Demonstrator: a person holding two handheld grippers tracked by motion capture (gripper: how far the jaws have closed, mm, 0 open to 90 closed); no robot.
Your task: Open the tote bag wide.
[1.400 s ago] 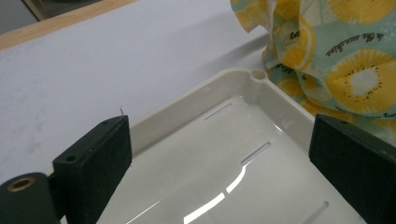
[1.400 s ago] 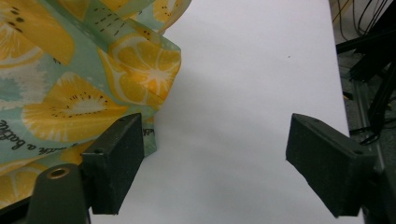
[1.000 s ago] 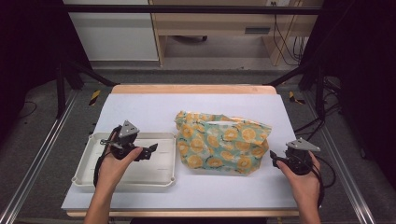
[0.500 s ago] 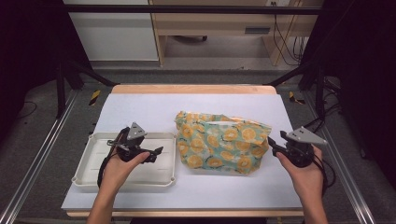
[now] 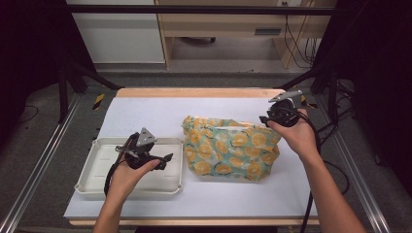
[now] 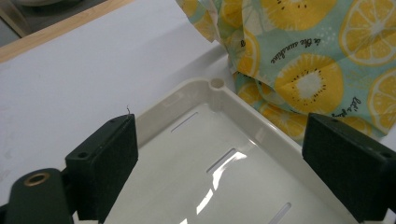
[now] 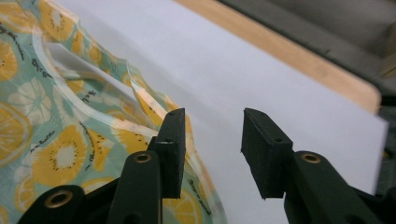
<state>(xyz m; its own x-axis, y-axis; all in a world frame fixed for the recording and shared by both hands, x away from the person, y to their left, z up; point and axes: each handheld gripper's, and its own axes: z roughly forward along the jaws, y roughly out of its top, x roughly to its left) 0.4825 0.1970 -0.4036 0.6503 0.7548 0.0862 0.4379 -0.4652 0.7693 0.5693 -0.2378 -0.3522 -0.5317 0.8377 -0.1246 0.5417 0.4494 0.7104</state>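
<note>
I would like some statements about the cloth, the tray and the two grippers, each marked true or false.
1. The fruit-print cloth lies on the white table cover, to the right of the tray. True.
2. The tray holds folded cloth. False: nothing lies in it.
3. The left gripper hovers above the tray with its jaws wide apart. True.
4. The right gripper is clamped on the cloth. False: its jaws have just been closing, but a gap remains and the cloth edge lies beside one jaw, not pressed between them.
5. The cloth is plain blue. False: it shows yellow fruit slices on pale green.
</note>
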